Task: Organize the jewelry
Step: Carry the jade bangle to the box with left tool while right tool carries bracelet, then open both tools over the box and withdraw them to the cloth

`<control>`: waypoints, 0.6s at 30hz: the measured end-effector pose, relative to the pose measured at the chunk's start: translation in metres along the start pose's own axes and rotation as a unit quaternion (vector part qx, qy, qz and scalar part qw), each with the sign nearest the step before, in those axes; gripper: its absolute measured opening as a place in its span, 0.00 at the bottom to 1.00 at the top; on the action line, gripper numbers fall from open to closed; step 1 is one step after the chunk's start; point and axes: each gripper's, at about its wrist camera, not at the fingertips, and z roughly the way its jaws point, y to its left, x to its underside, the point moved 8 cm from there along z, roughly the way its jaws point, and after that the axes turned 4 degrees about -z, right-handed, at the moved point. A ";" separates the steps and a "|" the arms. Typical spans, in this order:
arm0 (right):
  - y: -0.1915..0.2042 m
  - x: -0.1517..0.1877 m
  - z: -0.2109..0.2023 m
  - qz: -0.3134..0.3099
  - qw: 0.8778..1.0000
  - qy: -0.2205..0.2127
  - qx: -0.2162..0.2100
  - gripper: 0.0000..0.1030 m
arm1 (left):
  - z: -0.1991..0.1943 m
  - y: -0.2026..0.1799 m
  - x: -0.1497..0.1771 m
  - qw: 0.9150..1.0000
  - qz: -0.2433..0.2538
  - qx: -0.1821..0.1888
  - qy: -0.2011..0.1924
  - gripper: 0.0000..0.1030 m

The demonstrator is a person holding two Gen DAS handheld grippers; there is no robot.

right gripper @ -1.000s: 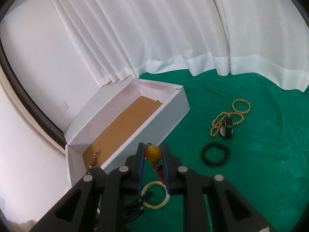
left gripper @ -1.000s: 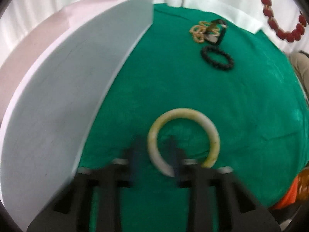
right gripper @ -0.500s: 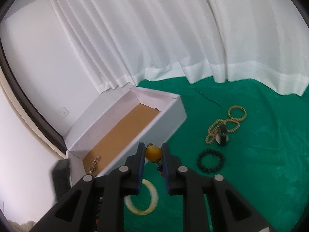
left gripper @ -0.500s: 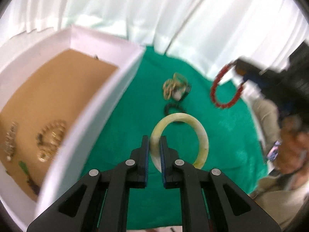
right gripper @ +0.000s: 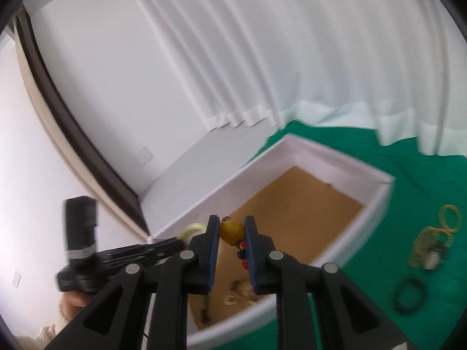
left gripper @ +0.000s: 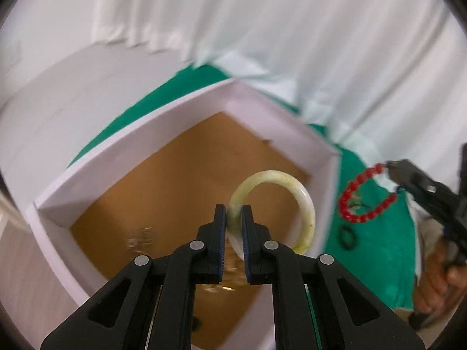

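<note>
Left wrist view: left gripper [left gripper: 233, 214] pinches the pale jade bangle [left gripper: 274, 207] by its near-left rim, jaws pressed on the band. Ring stands roughly upright, open face toward the camera, hanging over the brown floor of the white box [left gripper: 280, 108]. Box lies directly below and ahead, so the drop is straight down, not sideways. Blurred gold pieces on the box floor just under the fingers; can't resolve them. Far right: right gripper [left gripper: 392, 172] carries the red bead bracelet [left gripper: 362, 198] over the green cloth [left gripper: 376, 250], outside the box's right wall. Black bead bracelet [left gripper: 347, 236] lies on the cloth near it.

Right wrist view: right gripper [right gripper: 232, 233] clamps a yellow bead [right gripper: 231, 231], with red and blue beads dangling below between the jaws. Box sits ahead and below, long axis running far-right; near end holds small blurred pieces. Gold bead jewelry [right gripper: 432, 242] and the black bracelet lie on the cloth at right.

Judgement: left hand is nearer to release; bangle is already inside the box outline. Right one needs to shift left first.
</note>
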 end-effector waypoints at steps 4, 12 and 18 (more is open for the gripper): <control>0.007 0.016 0.058 -0.013 0.999 0.048 0.005 0.17 | 0.036 0.046 0.012 0.998 -0.033 -0.035 0.034 0.07; 0.005 0.055 0.117 -0.048 0.993 0.099 0.050 0.18 | 0.068 0.083 0.027 0.994 -0.057 -0.076 0.063 0.11; 0.002 0.062 0.097 -0.021 0.993 0.093 0.062 0.68 | 0.045 0.074 0.026 0.995 -0.050 -0.086 0.023 0.66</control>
